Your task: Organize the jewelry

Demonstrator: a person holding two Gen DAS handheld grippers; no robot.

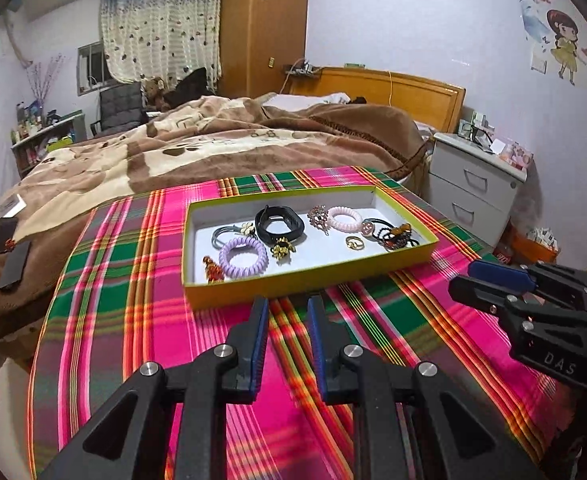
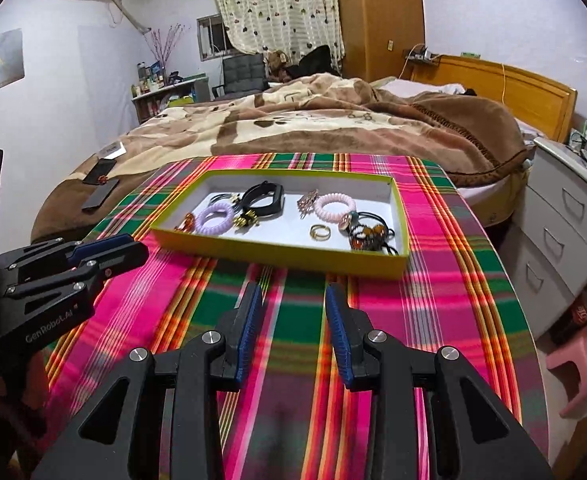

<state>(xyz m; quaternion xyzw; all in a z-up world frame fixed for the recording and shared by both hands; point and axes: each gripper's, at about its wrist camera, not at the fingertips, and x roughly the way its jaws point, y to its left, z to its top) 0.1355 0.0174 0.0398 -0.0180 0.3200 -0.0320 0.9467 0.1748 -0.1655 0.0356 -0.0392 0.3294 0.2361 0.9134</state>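
Note:
A shallow yellow-green tray sits on a plaid-covered table. In it lie a purple coil hair tie, a pink coil hair tie, a black band, a gold ring, an amber beaded piece and other small pieces. My left gripper is open and empty, just short of the tray's near wall. My right gripper is open and empty, in front of the tray.
The plaid cloth covers the table to its edges. A bed with a brown blanket lies beyond. A white nightstand stands at the right, with a pink stool on the floor below.

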